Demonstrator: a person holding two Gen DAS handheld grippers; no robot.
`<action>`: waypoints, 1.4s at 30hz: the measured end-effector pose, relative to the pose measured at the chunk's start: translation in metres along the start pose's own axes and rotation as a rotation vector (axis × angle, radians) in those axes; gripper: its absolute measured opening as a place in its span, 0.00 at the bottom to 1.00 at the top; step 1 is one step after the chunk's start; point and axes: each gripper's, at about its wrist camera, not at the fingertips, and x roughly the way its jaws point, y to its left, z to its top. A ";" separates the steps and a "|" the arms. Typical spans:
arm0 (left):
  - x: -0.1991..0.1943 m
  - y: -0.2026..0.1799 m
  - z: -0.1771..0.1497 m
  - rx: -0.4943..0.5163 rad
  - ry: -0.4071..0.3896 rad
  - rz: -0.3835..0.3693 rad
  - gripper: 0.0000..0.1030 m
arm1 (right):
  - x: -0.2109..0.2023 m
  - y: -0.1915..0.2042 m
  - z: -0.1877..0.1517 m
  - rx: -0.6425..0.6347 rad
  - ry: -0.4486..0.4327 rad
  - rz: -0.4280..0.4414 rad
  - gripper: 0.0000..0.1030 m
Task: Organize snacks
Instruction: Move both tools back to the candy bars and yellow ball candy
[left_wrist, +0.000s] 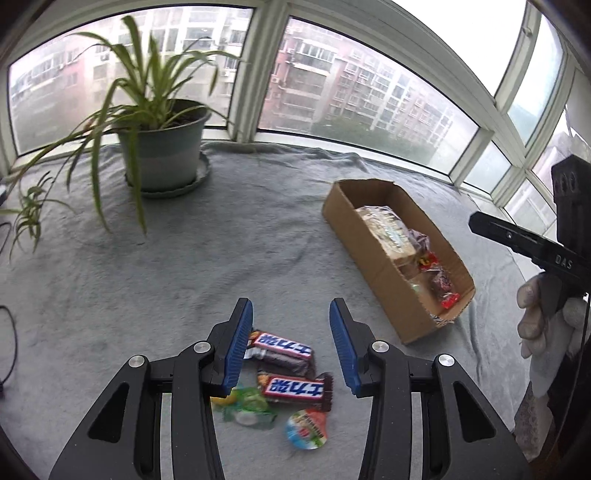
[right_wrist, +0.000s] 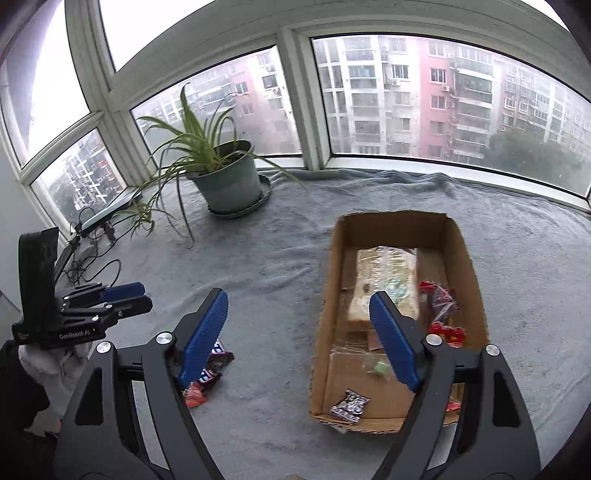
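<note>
The loose snacks lie in a small heap on the grey blanket (left_wrist: 184, 266), just under the left gripper (left_wrist: 291, 339), whose blue jaws stand wide apart and hold nothing. The heap has two wrapped chocolate bars, an upper bar (left_wrist: 282, 345) and a lower bar (left_wrist: 295, 387), with a green candy (left_wrist: 249, 404) and a round jelly cup (left_wrist: 306, 430) beside them. The bars look light and rather stiff, but the wrapper is smooth and probably slippery, so I think the best hold is across the short width at the middle of a bar, not at the crimped ends, which would fold. The jelly cup seems soft and its lid thin, so it would need a gentle squeeze at the sides. The box (left_wrist: 364, 251) stands to the right of the heap, near but apart, already with a bread pack (left_wrist: 386, 229) and small red sweets (left_wrist: 448, 299) inside. The right gripper (right_wrist: 299, 325) hovers above the near-left corner of the box, also spread open and empty. Free room in the box is mostly at the near end, around a small dark packet (right_wrist: 349, 404). The cardboard wall is low but must be cleared, and the plant (left_wrist: 162, 140) is well away at the window.
</note>
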 end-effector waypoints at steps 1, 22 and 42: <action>-0.003 0.008 -0.003 -0.015 -0.002 0.010 0.41 | 0.004 0.007 -0.001 -0.015 0.011 0.014 0.79; 0.010 0.056 -0.067 -0.120 0.113 0.072 0.41 | 0.127 0.090 -0.033 -0.177 0.360 0.134 0.75; 0.042 0.054 -0.061 0.011 0.190 0.057 0.40 | 0.180 0.100 -0.048 -0.219 0.487 0.132 0.57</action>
